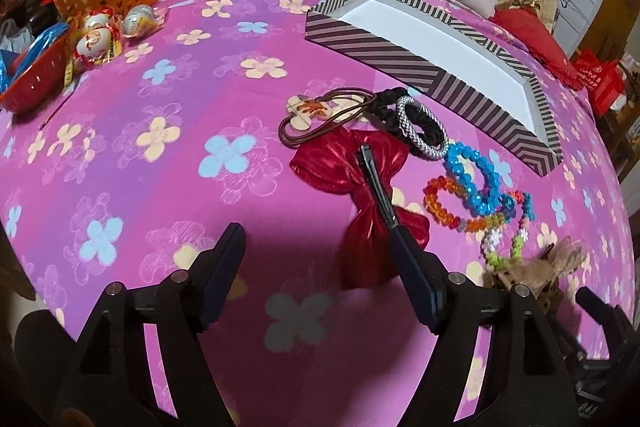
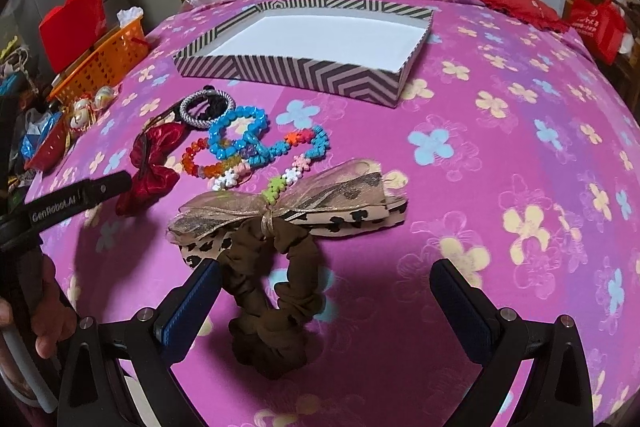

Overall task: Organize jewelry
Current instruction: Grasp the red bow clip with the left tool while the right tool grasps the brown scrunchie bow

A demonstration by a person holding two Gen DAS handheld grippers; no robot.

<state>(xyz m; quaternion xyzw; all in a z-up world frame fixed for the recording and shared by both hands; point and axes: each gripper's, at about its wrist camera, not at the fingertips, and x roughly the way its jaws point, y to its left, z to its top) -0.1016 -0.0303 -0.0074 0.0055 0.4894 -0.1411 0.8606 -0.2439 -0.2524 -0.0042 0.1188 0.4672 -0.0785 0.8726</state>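
Both grippers hover low over the pink flowered bedspread [image 2: 500,131], jaws spread wide and holding nothing. The right gripper [image 2: 324,291] straddles a brown scrunchie [image 2: 276,291] with a leopard-print bow, its bow lying 9 to 3 o'clock. The left gripper [image 1: 316,251] has its right finger over a red bow clip [image 1: 360,203], which runs 11 to 5 o'clock. Bead bracelets [image 2: 240,143] cluster at 11 o'clock from the scrunchie; the striped box [image 2: 320,75] lies open at 12 o'clock, bare bedspread at 3 o'clock.

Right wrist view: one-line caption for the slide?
Open right gripper straddles a brown scrunchie with leopard bow; bead bracelets and empty striped box lie beyond.
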